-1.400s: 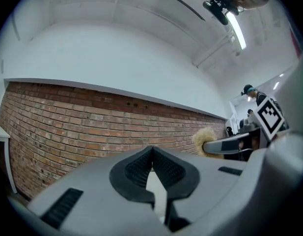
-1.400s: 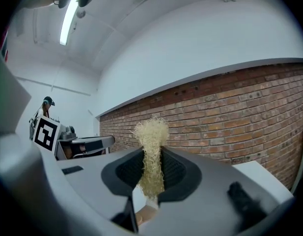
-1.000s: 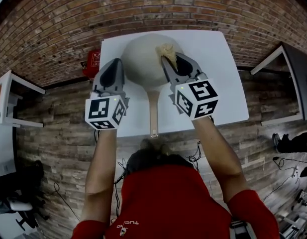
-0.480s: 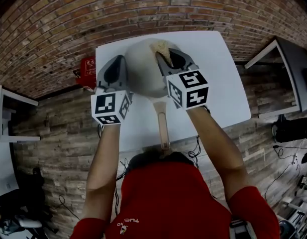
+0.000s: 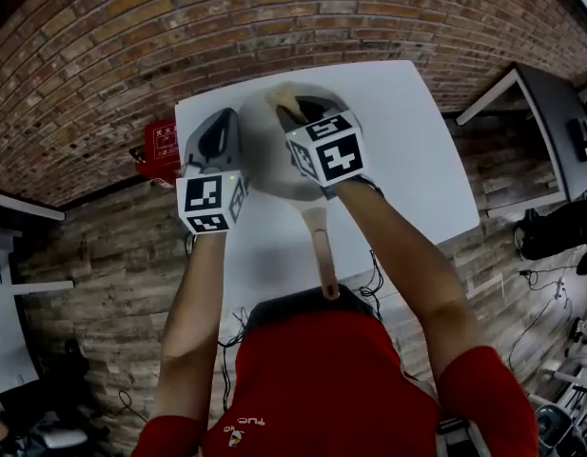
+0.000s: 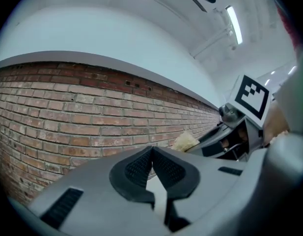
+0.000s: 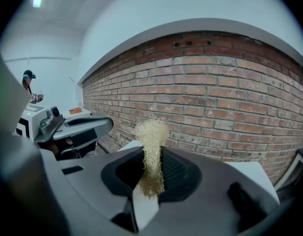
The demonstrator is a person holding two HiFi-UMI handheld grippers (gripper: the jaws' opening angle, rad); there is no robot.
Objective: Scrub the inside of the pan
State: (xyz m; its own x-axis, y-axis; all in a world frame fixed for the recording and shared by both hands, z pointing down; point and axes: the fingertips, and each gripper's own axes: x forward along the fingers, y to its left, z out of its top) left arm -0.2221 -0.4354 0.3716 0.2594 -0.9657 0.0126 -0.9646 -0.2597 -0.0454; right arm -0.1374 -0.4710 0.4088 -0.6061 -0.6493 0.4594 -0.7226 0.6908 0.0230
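In the head view, the pan [image 5: 263, 155] lies on the white surface [image 5: 417, 160], with its handle [image 5: 321, 250] pointing towards the person. The right hand-held gripper [image 5: 291, 114] is clamped on a pale fibrous scrubber [image 5: 281, 97]. A second ago the scrubber was over the right part of the inside; now it is at the far part, more to the left. I judge that one stroke has passed across the bottom and scrubbing is in progress. The camera itself has also shifted, so part of this change may be only apparent. The left hand-held gripper [image 5: 225, 117] stays just beside the left rim. I cannot tell if it touches the pan. The right gripper and its marker cube cover much of the inside, so how clean it is cannot be seen.

In the left gripper view, the jaws of the left hand-held gripper [image 6: 152, 152] are closed together with nothing between them. The scrubber [image 6: 184, 141] shows at the right, before the brick wall [image 6: 68, 112]. The pan is hidden below the gripper body.

In the right gripper view, the right hand-held gripper [image 7: 152, 168] pinches the scrubber [image 7: 151, 136], whose tuft stands above the jaws. The contact of the scrubber with the pan is not visible here.
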